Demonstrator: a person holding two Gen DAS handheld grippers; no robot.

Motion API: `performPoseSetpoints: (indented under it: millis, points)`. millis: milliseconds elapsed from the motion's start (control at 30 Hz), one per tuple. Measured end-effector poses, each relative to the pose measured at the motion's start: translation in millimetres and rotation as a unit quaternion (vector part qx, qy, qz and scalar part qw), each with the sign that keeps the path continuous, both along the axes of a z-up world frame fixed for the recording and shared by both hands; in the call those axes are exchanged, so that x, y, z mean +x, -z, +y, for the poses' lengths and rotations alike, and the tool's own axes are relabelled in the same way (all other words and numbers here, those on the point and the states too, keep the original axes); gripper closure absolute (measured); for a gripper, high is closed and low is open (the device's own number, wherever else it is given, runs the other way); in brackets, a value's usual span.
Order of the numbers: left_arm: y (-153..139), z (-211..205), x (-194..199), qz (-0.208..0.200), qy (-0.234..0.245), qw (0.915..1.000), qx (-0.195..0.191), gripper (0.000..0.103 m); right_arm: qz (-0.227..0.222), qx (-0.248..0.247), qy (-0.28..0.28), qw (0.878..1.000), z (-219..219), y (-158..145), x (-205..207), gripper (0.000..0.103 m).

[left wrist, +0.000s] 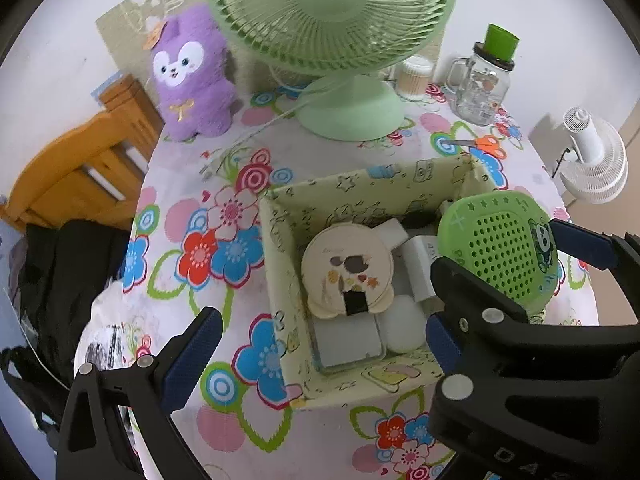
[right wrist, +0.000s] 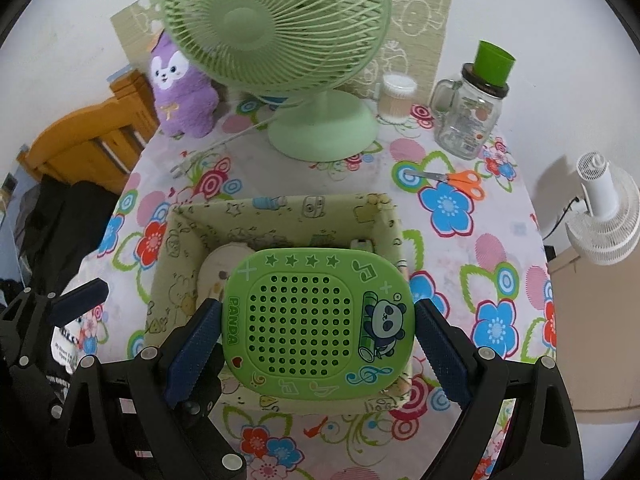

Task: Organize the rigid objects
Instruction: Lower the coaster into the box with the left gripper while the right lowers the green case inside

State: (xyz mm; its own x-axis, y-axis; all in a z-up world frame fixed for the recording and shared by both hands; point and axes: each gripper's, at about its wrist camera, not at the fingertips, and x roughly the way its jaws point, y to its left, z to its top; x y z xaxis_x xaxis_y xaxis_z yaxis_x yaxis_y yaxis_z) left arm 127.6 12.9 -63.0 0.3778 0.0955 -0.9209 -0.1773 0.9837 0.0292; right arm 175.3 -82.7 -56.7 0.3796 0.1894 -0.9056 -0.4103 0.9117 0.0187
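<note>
The right gripper (right wrist: 316, 344) clamps a rounded green perforated plastic panda case (right wrist: 316, 320) above the pale fabric box (right wrist: 280, 208) (cartoon-printed); the left gripper (left wrist: 320, 340) gapes wide, holding nothing.

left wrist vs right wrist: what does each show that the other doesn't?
Left wrist only: the box's contents, a round cream case, white items under it, and the left tool open over the box.

Right wrist only: the green PANDA case's printed face, clamped in the right tool, hiding most of the box interior.

Both: patterned box, green fan, purple plush, glass jar, orange scissors.
</note>
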Motion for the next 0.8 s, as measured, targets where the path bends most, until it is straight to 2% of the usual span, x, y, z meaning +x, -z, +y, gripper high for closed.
performPoseSetpoints:
  millis: [400,800]
  points:
    - [15.7,15.5,3.9,0.023,-0.033,0.9992,0.007,0.001,0.021,-0.005,-0.019,1.0,19.2,20.5,9.3,0.008]
    - [33.7,19.6,16.2,0.047,-0.035,0.9983,0.008,0.001,0.053,-0.011,-0.018,0.998,27.9,44.8,25.3,0.008]
